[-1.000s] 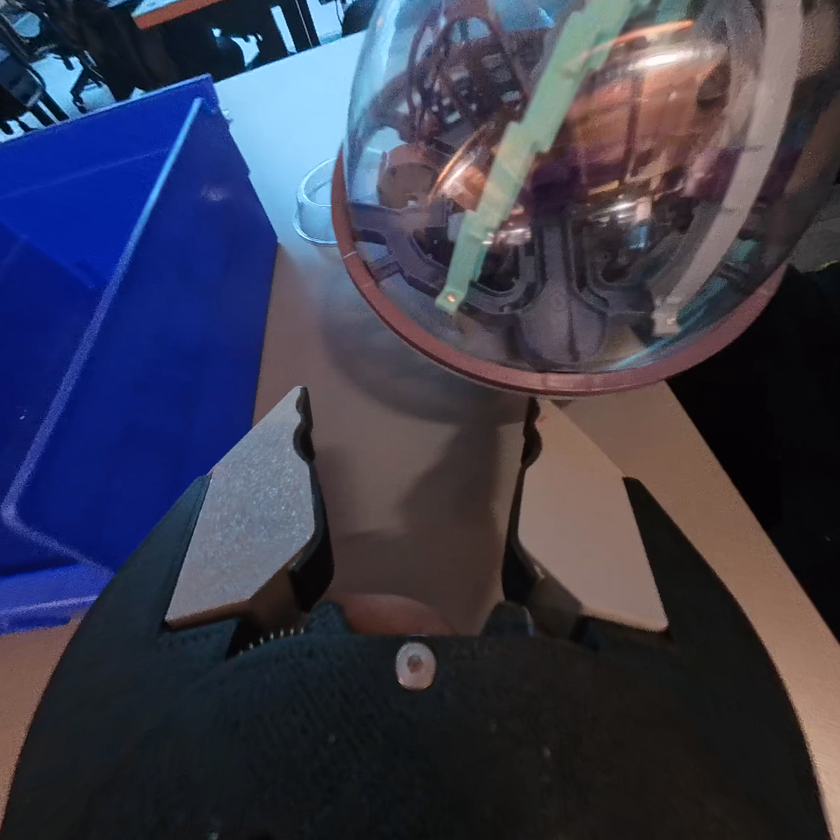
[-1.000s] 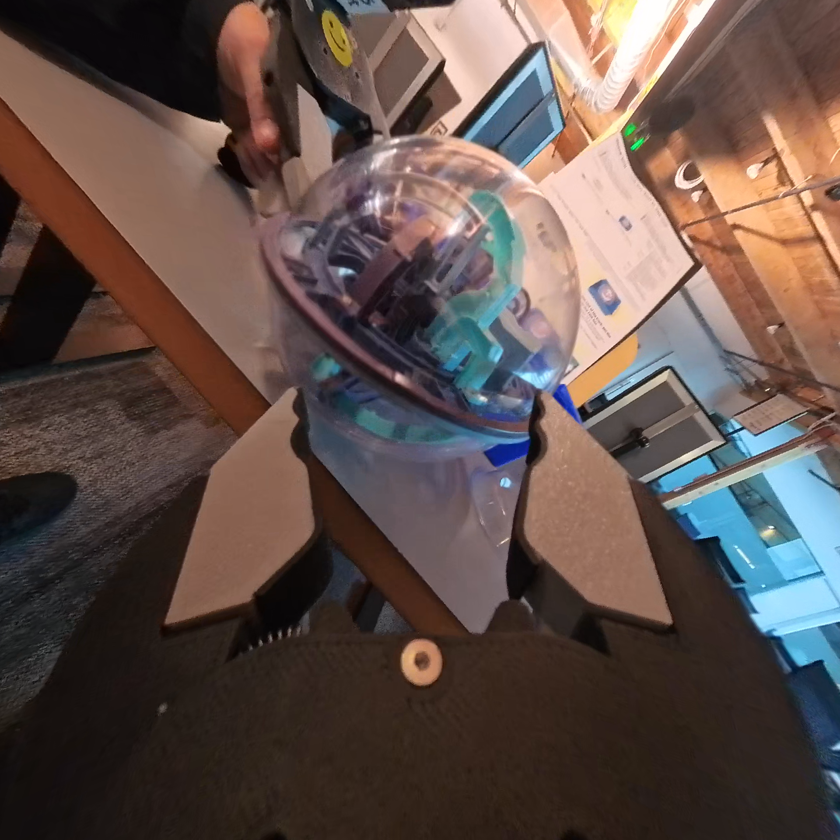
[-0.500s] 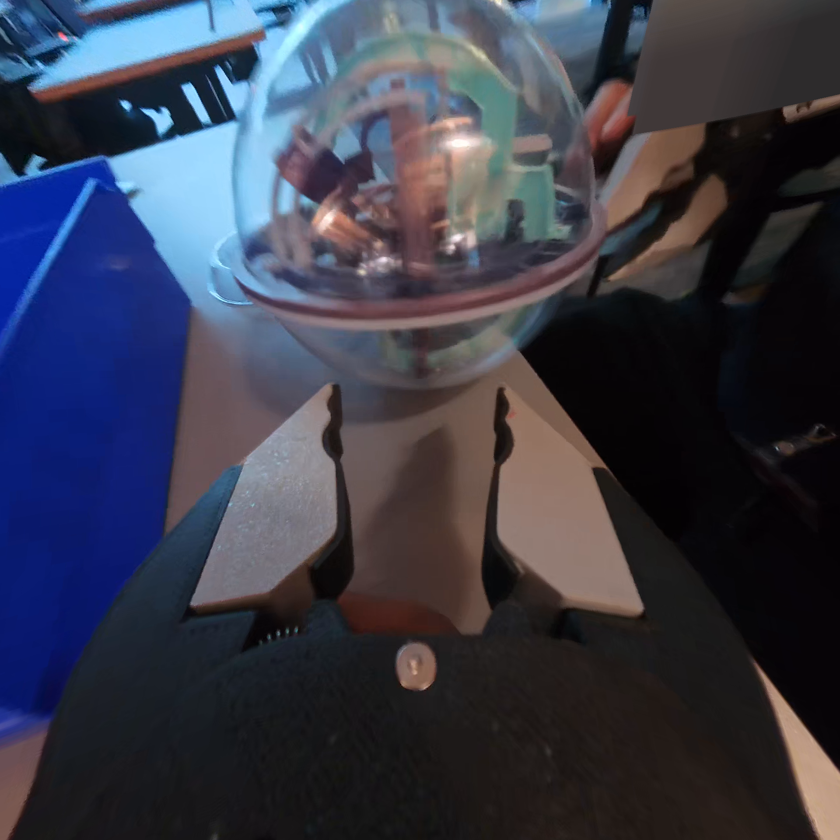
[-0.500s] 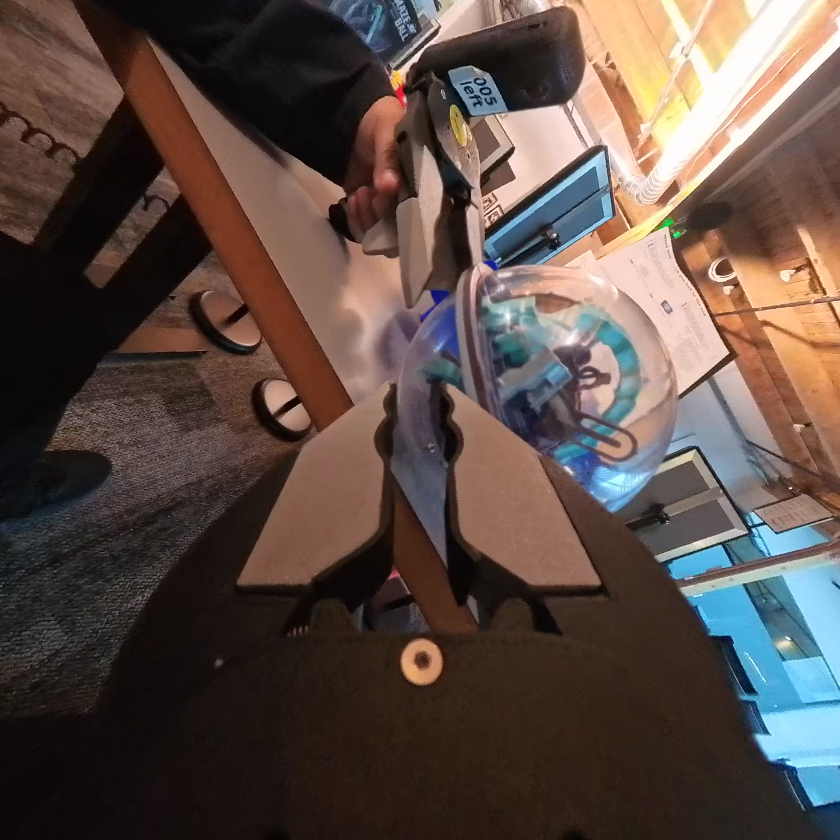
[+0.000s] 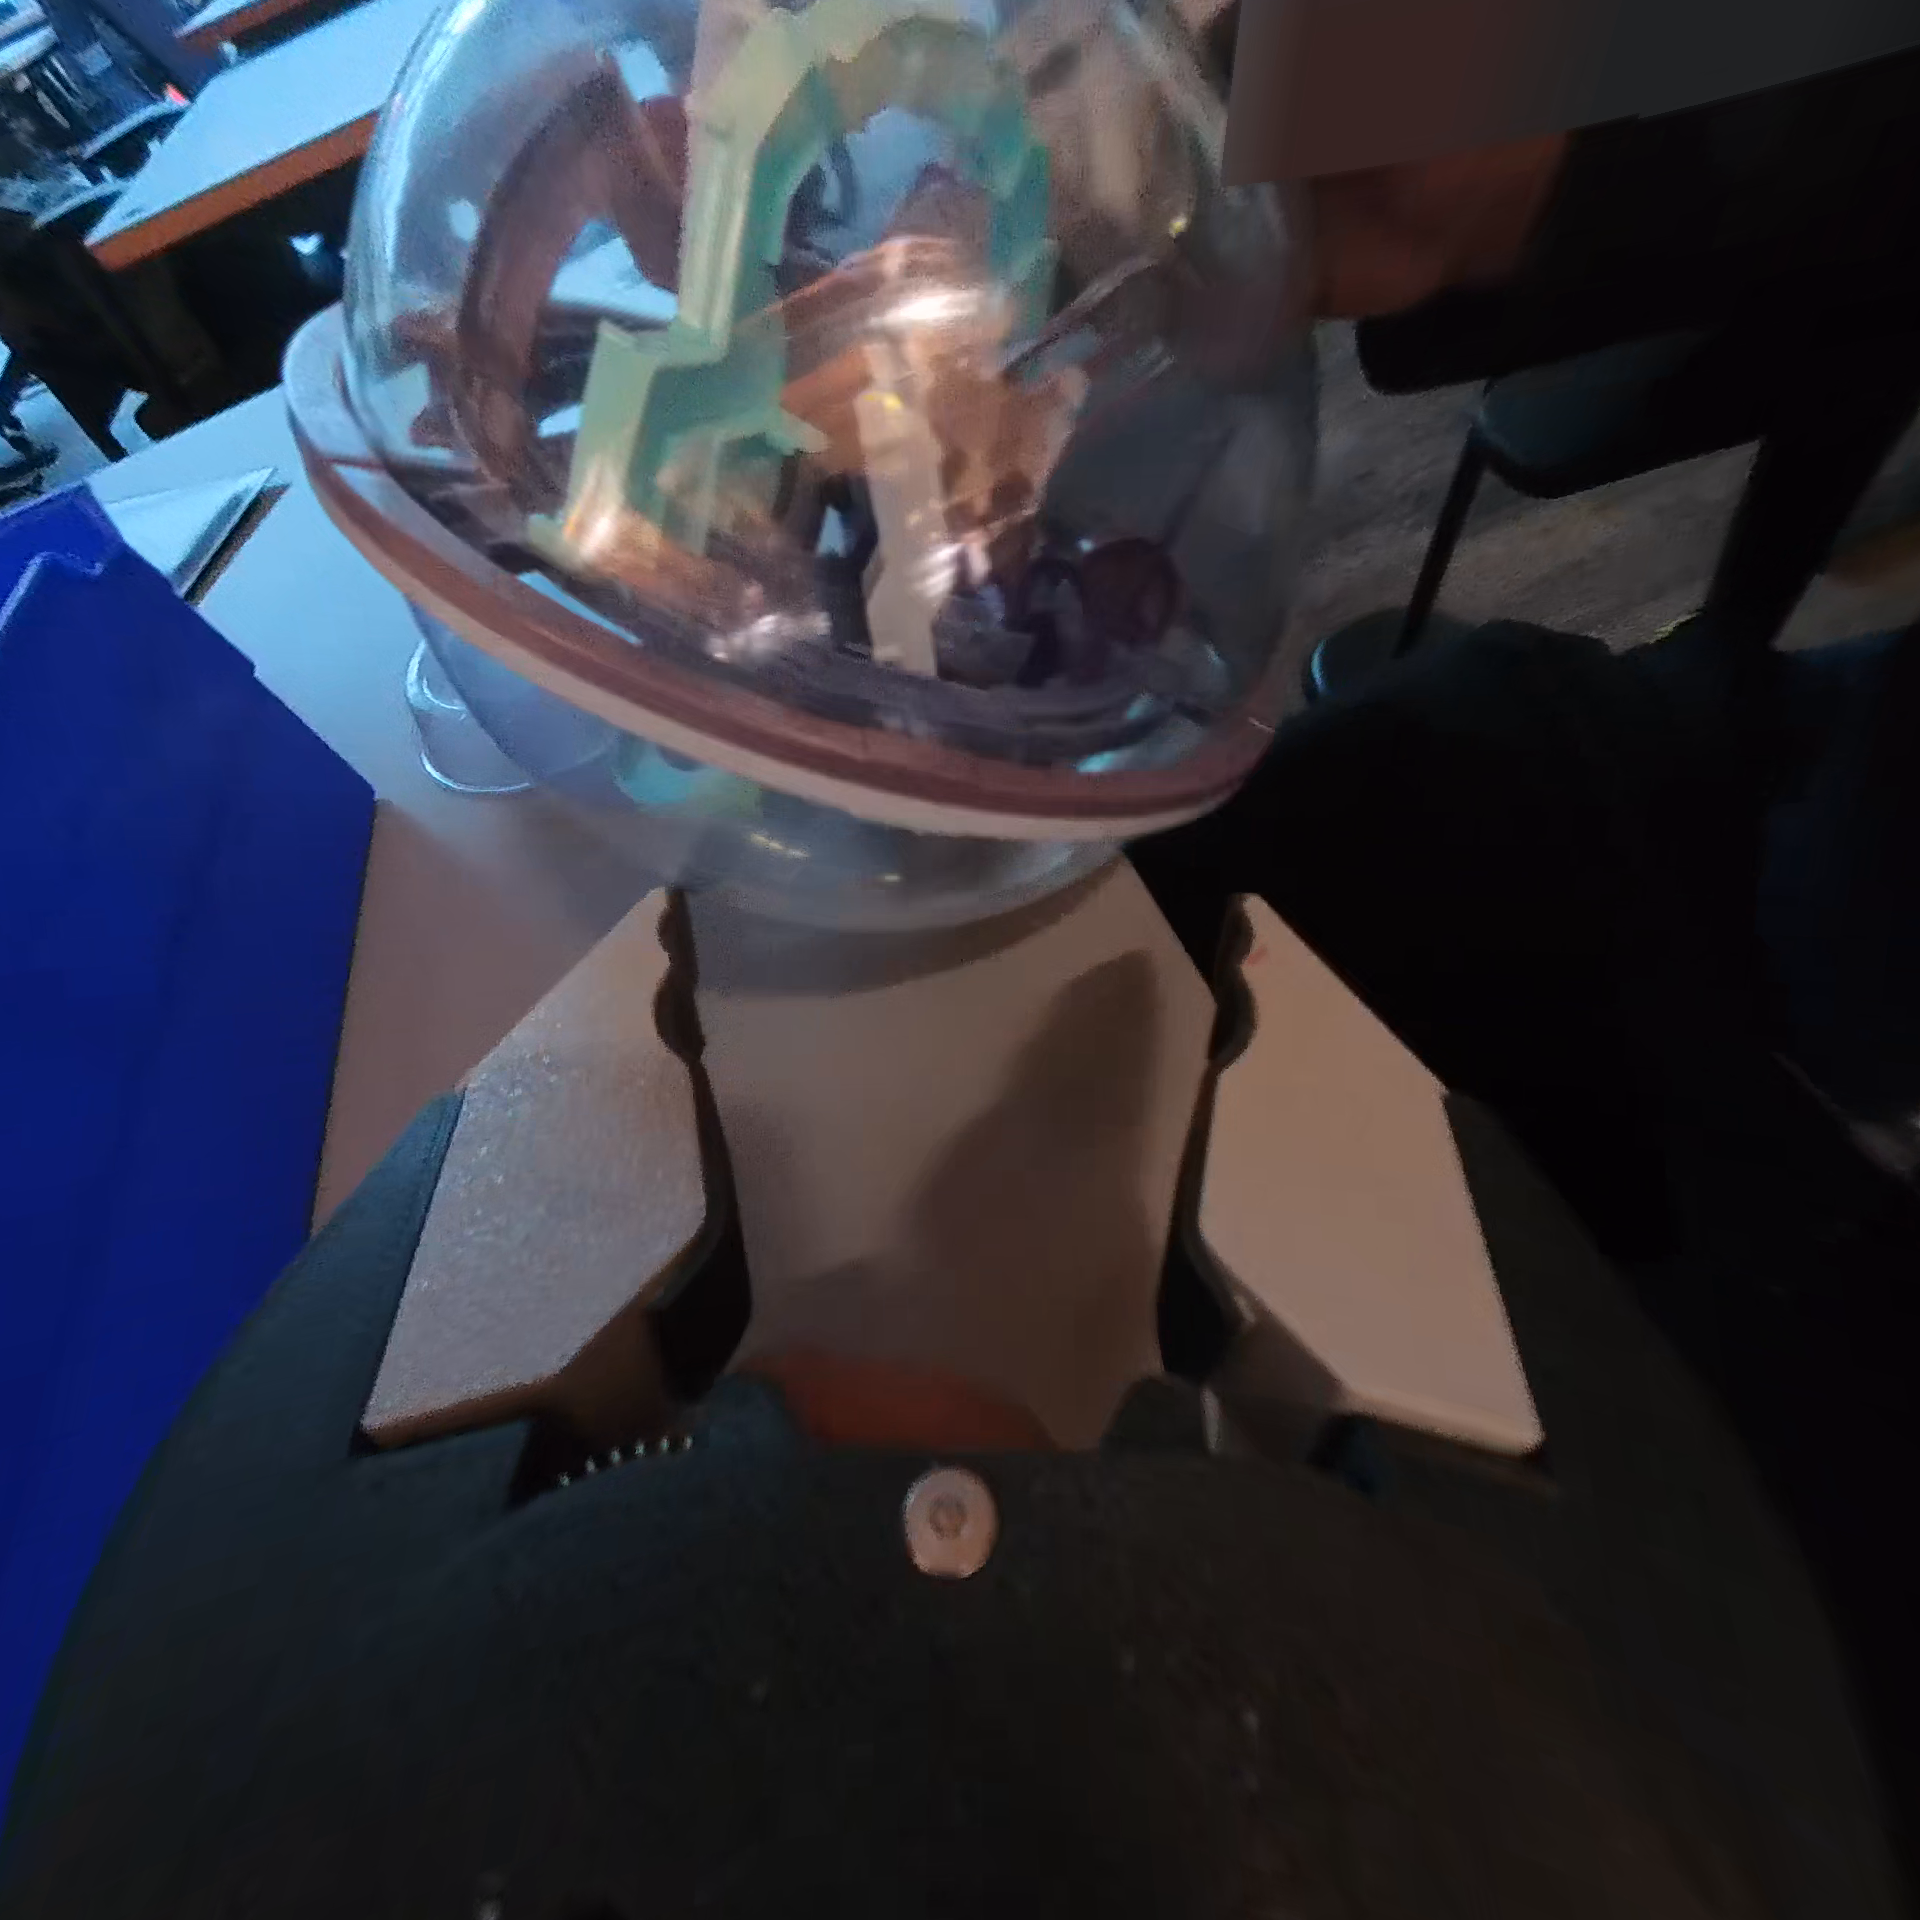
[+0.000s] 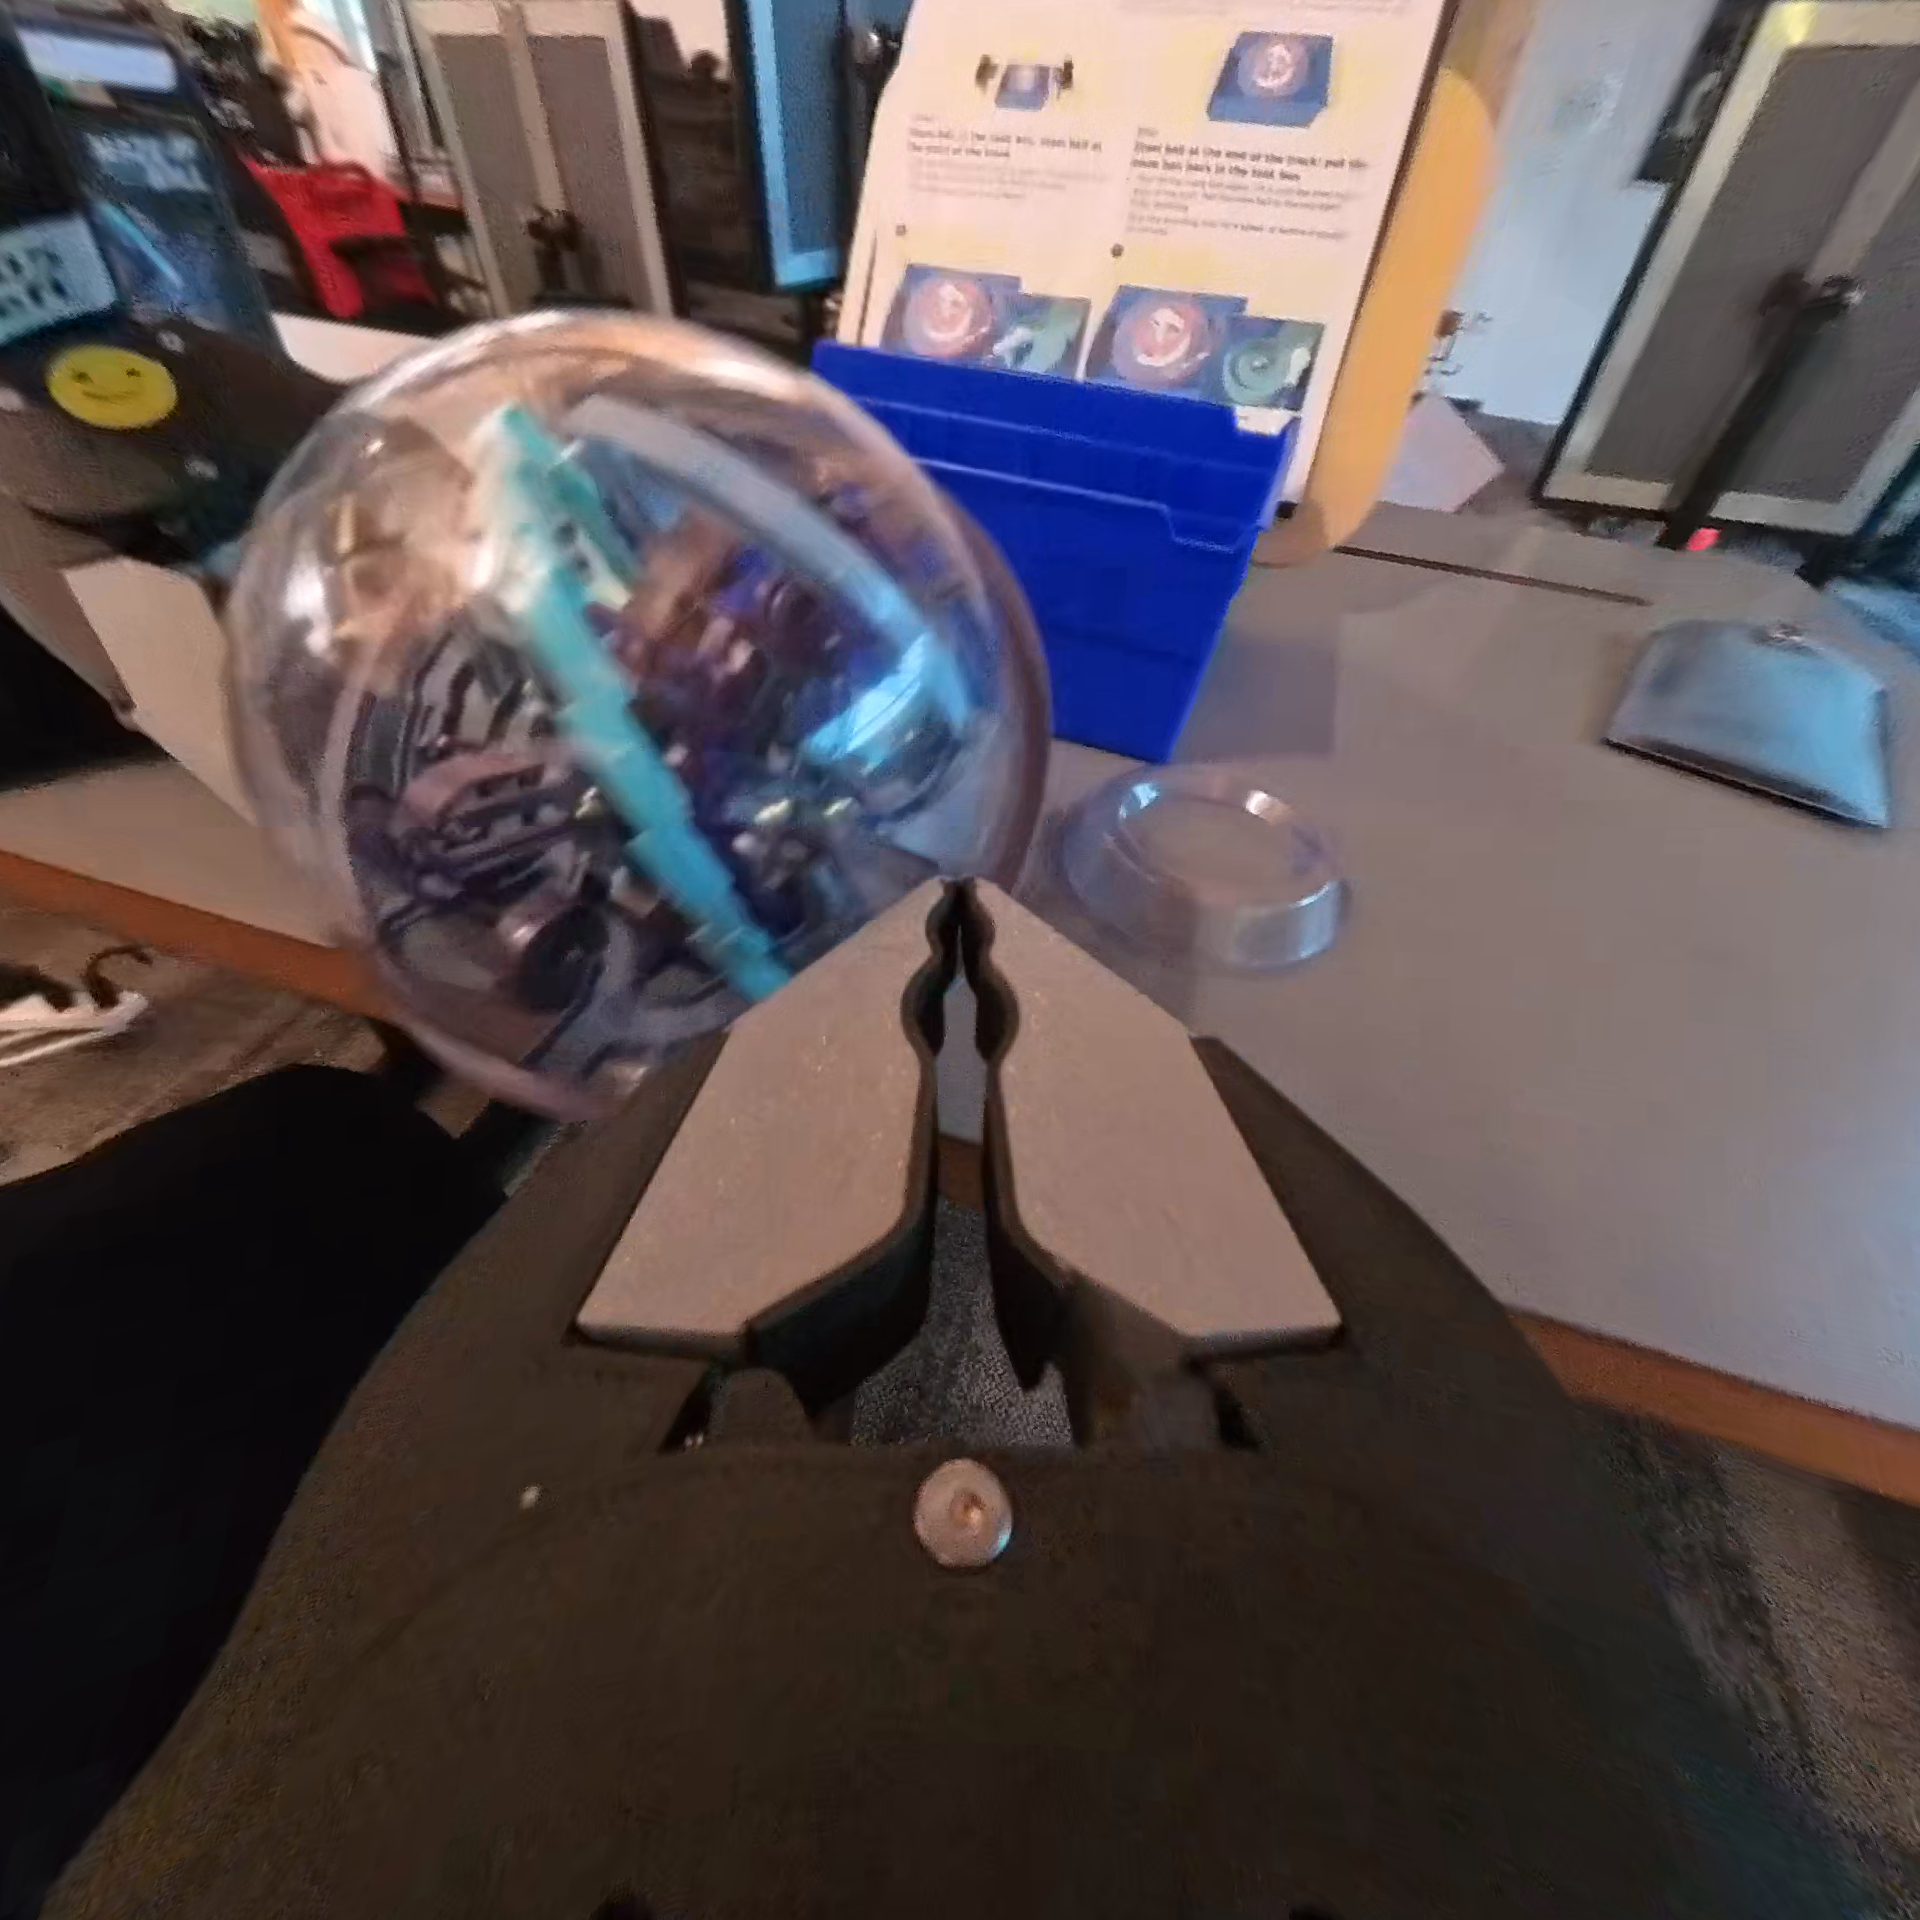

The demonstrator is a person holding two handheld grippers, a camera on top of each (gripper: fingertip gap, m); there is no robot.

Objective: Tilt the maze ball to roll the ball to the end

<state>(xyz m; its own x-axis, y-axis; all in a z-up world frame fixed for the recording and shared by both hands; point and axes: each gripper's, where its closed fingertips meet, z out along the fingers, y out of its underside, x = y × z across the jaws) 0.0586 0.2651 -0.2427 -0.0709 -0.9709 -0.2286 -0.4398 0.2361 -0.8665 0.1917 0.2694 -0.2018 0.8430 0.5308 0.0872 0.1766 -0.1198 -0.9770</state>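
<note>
Right wrist view shows my right tool pressed almost together at the tips, pinching the rim of the maze ball, which hangs in the air over the near edge of the desk, beside its clear stand. My left tool is spread, its fingertips close under the sphere, though I cannot tell if they touch. I judge the tilting is mid-course; the small ball inside is lost in blur, so next comes a slow, small tilt.
</note>
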